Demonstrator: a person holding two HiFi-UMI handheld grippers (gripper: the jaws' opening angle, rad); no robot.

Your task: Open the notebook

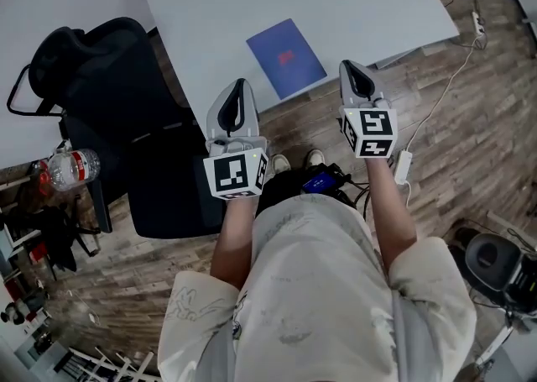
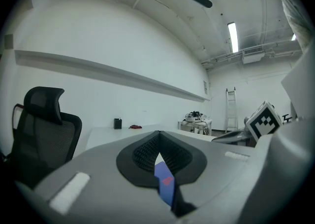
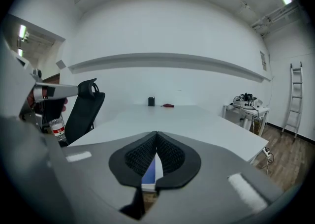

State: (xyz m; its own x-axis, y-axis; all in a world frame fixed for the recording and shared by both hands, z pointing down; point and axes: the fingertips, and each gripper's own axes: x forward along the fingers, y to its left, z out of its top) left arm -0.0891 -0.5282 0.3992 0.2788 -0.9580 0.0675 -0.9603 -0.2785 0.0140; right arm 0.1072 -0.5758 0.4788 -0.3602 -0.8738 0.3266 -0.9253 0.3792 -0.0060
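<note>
A closed blue notebook with a red mark on its cover lies near the front edge of the white table. My left gripper hovers at that edge, just left of the notebook, and its jaws are shut on nothing. My right gripper hangs just right of the notebook, off the table edge, also shut and empty. In the left gripper view the notebook shows through the slit below the closed gripper. The right gripper view shows the notebook the same way, under the closed gripper.
A black office chair stands left of the table. A water bottle sits further left. Cables and a power strip lie on the wood floor at the right. A small black cup and a red item sit at the table's far end.
</note>
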